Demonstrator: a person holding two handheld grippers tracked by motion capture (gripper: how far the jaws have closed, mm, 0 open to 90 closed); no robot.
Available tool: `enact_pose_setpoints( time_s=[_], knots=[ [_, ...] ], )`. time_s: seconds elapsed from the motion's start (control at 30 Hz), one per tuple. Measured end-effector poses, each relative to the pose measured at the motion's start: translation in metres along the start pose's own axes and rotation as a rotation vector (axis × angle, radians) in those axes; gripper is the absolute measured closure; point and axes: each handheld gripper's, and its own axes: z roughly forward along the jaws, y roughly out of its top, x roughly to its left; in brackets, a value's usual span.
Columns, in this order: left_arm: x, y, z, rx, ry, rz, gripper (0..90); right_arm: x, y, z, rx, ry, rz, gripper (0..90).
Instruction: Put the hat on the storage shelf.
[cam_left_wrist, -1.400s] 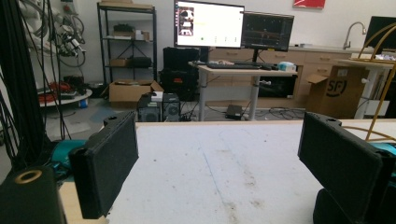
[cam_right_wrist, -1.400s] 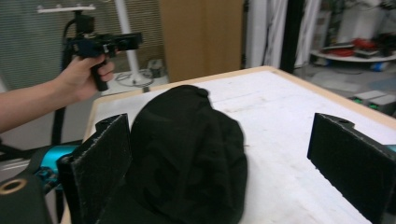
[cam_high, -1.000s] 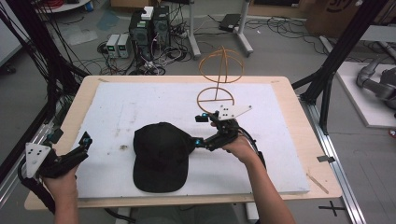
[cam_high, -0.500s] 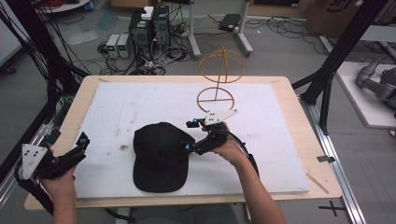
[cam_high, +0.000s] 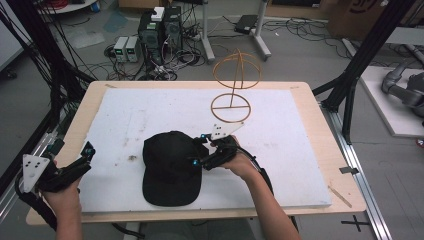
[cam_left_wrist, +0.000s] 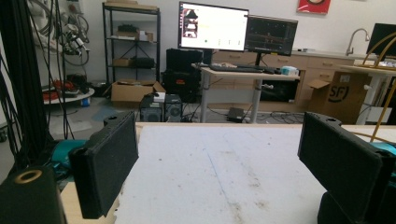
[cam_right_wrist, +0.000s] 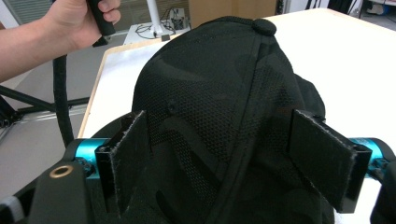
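Right tool (cam_high: 199, 150) at black cap (cam_high: 170, 167), apparently touching; left tool (cam_high: 87, 152) apart.

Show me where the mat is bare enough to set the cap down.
The white mat is bare across its far left, between the cap and the far edge. Its right side, past the wooden stand, is bare too. It is crowded at the cap, where the right gripper straddles it.

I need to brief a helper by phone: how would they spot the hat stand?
Start at the white mat covering the wooden table. Along its far edge, right of centre and beyond the black cap, stands the hat stand. It is bare tan wire: a ring base, a post and a hooped dome.
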Motion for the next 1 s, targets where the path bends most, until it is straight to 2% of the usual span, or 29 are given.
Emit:
enact_pose_setpoints(
  time_s=[0.27,0.3,0.47,0.6,0.8,0.83,0.87,0.9,0.93,0.97,1.0],
  knots=[
    [0.001,-0.001,0.000,0.000,0.003,-0.006,12.5,0.000,-0.002,0.006,0.027,0.009,-0.007,29.7],
    [0.001,-0.001,0.000,0.000,0.003,-0.007,12.5,0.000,-0.003,0.008,0.042,0.020,-0.008,35.3],
    [0.001,-0.001,0.000,-0.001,0.003,-0.008,12.5,0.000,-0.004,0.010,0.054,0.035,-0.013,40.2],
    [0.002,-0.001,0.000,0.002,0.004,-0.008,12.6,-0.003,-0.003,0.007,0.050,0.045,-0.004,50.1],
    [0.001,-0.001,0.000,0.003,0.003,-0.008,12.6,-0.005,-0.003,0.003,0.038,0.046,0.014,59.9],
    [0.001,-0.001,0.000,0.003,0.003,-0.007,12.6,-0.005,-0.003,0.001,0.033,0.050,0.027,64.2],
    [0.001,-0.001,0.000,0.002,0.003,-0.009,12.6,-0.005,-0.003,0.001,0.033,0.050,0.027,64.2],
    [0.001,-0.001,0.000,0.004,0.003,-0.007,12.6,-0.007,-0.003,0.000,0.027,0.054,0.039,69.0],
    [0.001,-0.002,0.000,0.005,0.003,-0.007,12.6,-0.007,-0.003,0.000,0.027,0.054,0.039,69.0],
    [0.001,-0.002,0.000,0.007,0.004,-0.006,12.6,-0.008,-0.003,-0.002,0.013,0.058,0.053,76.5],
    [0.001,-0.002,0.000,0.007,0.004,-0.006,12.6,-0.008,-0.003,-0.002,0.013,0.058,0.053,76.5]
  ],
)
